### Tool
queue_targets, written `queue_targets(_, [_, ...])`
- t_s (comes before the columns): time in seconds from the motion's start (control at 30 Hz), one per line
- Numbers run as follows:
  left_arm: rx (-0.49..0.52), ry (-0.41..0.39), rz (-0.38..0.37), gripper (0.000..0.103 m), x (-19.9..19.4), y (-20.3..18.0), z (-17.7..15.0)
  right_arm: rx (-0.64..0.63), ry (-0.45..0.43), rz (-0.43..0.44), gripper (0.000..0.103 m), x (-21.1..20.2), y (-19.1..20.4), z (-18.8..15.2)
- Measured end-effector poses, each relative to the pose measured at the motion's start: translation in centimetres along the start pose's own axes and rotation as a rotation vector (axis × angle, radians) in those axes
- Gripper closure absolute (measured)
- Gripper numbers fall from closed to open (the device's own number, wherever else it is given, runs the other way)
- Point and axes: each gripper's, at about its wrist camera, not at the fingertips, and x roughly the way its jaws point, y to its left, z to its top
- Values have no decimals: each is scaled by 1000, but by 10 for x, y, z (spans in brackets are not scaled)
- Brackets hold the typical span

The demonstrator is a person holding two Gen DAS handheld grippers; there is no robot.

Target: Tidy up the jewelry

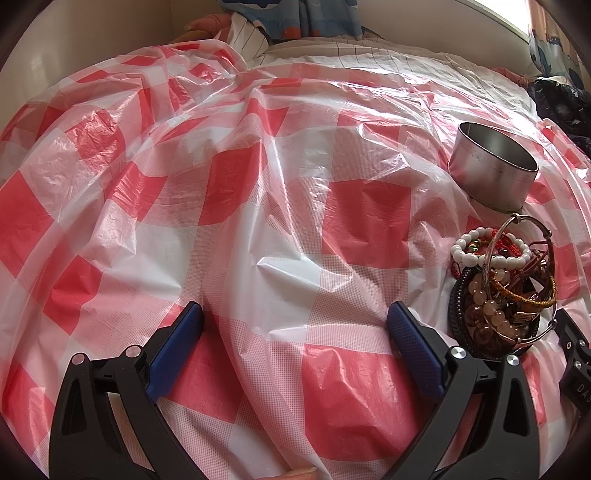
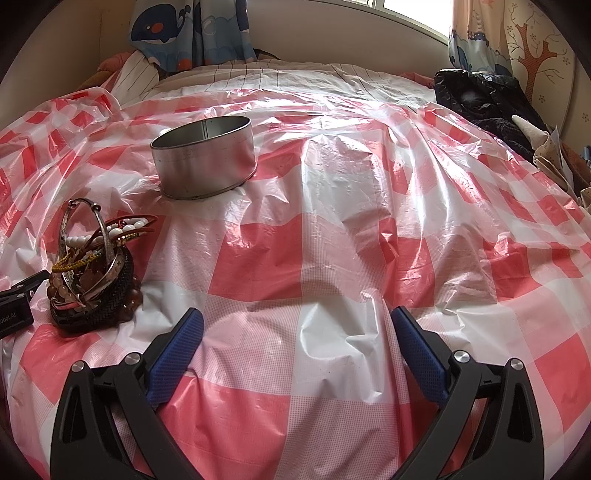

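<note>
A pile of bracelets [image 1: 502, 291] lies on the red-and-white checked plastic sheet [image 1: 258, 184]: white beads, amber beads, a black woven band, silver bangles, red and gold cords. It shows at the left in the right wrist view [image 2: 96, 269]. A round metal tin [image 1: 493, 173], open and seemingly empty, stands just beyond the pile; it also shows in the right wrist view [image 2: 205, 160]. My left gripper [image 1: 295, 332] is open and empty, left of the pile. My right gripper [image 2: 295, 336] is open and empty, right of the pile.
The sheet [image 2: 332, 258] covers a soft, wrinkled bed. Dark clothing [image 2: 484, 99] lies at the far right edge. Curtains [image 2: 192, 29] and a striped pillow [image 2: 136, 74] are at the back. The other gripper's body [image 2: 14, 302] sits by the pile.
</note>
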Motion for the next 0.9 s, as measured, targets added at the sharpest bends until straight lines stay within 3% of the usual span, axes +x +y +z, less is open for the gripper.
queue_targets(0.9, [0, 0, 2, 7, 3, 4, 1, 7, 6, 4, 6, 2, -2, -1])
